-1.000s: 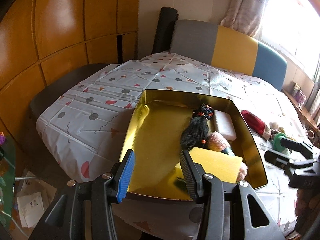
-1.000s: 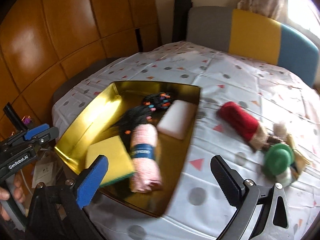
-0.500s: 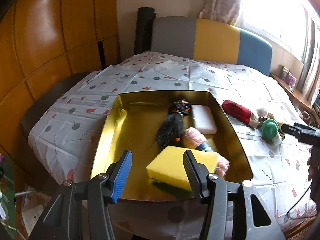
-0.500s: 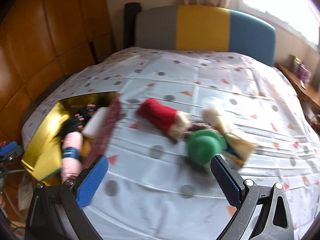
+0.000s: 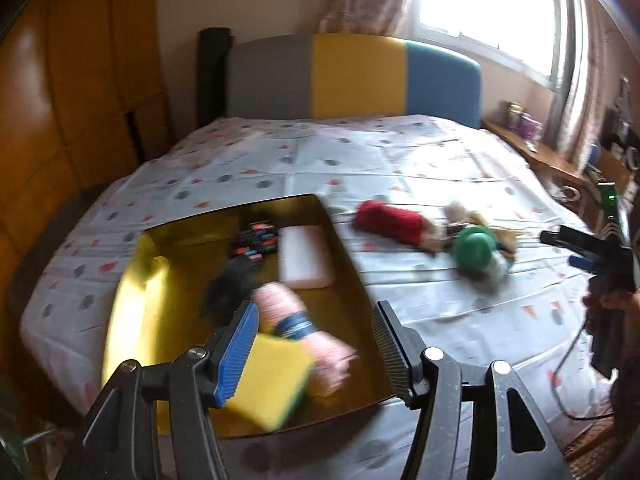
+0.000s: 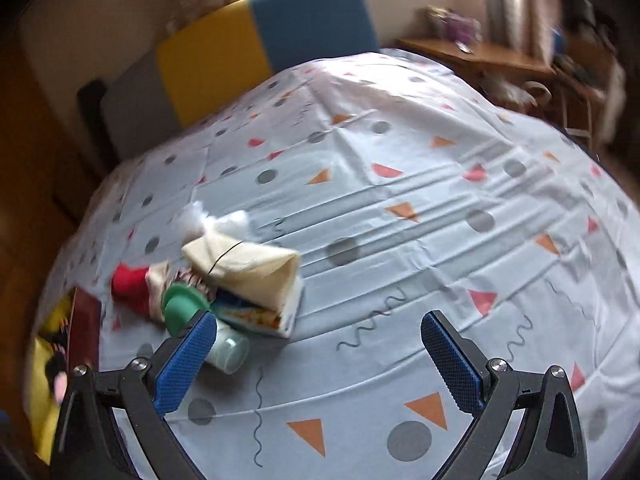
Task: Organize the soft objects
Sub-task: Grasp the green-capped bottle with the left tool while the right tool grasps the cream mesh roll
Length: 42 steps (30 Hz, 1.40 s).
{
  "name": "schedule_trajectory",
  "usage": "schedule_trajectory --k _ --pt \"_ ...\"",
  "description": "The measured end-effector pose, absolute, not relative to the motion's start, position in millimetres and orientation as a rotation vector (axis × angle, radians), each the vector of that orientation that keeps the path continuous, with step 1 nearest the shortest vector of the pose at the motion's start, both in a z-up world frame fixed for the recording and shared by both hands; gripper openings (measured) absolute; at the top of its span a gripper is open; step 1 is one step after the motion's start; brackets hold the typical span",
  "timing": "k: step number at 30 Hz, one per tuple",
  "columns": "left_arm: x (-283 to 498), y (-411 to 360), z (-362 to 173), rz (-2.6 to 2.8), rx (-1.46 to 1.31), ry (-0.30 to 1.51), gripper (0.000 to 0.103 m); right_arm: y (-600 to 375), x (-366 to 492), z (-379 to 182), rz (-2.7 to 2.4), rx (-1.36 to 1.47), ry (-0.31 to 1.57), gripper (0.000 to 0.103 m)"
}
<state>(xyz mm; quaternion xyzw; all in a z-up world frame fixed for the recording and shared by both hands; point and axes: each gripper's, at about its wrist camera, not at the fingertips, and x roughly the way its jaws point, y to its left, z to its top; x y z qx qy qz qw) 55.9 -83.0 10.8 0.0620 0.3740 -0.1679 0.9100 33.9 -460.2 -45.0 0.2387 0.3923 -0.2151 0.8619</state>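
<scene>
A gold tray point(image 5: 132, 280) on the table holds a yellow sponge point(image 5: 272, 380), a pink rolled cloth point(image 5: 296, 320), a white foam block point(image 5: 306, 256) and a black beaded bundle point(image 5: 248, 252). My left gripper point(image 5: 314, 344) is open and empty above the tray's near right corner. On the cloth to the right lie a red roll point(image 5: 390, 222), a green-capped bottle point(image 5: 474, 248) and a cream pouch point(image 6: 244, 268). My right gripper point(image 6: 316, 356) is open and empty, with the bottle point(image 6: 224, 352) beside its left finger.
The table wears a white cloth point(image 6: 400, 208) with dots and triangles. A grey, yellow and blue bench back point(image 5: 360, 76) stands behind it. Wooden panels point(image 5: 60, 120) are at the left. A wooden side shelf point(image 6: 480, 56) with jars is at the far right.
Both views have swung to the right. The left gripper now hangs over the tray's right corner. The right gripper moved away from the tray to just past the pile of loose items.
</scene>
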Motion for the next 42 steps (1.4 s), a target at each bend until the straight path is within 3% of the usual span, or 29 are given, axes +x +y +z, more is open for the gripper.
schedule_trajectory --k 19,21,23,31,33,34,37,42 --pt "117.1 -252.7 -57.8 -0.608 -0.017 1.091 0.06 -481.2 18.6 -40.7 -0.478 0.658 0.76 0.103" --pt "126.5 -261.9 -64.7 -0.618 -0.066 1.106 0.065 -481.0 19.7 -41.0 -0.468 0.66 0.759 0.103" --pt "134.9 -271.5 -69.1 -0.622 -0.106 1.102 0.079 -480.9 21.9 -41.6 -0.459 0.664 0.763 0.103" --pt "159.5 -310.5 -90.1 -0.595 -0.149 1.085 0.086 -479.9 22.3 -40.4 -0.449 0.668 0.756 0.103" --pt "165.7 -316.6 -97.7 -0.586 -0.136 1.099 0.084 -480.8 21.9 -40.3 -0.451 0.671 0.751 0.103" --pt "166.9 -318.1 -102.2 -0.582 -0.128 1.115 0.074 -480.9 22.1 -40.1 -0.455 0.667 0.75 0.103" --pt "162.9 -316.3 -104.5 -0.611 -0.116 1.106 0.062 -478.0 23.2 -37.9 -0.468 0.621 0.747 0.103" --pt "144.8 -292.6 -93.6 -0.636 -0.089 1.11 0.059 -474.4 25.5 -37.1 -0.465 0.59 0.754 0.103"
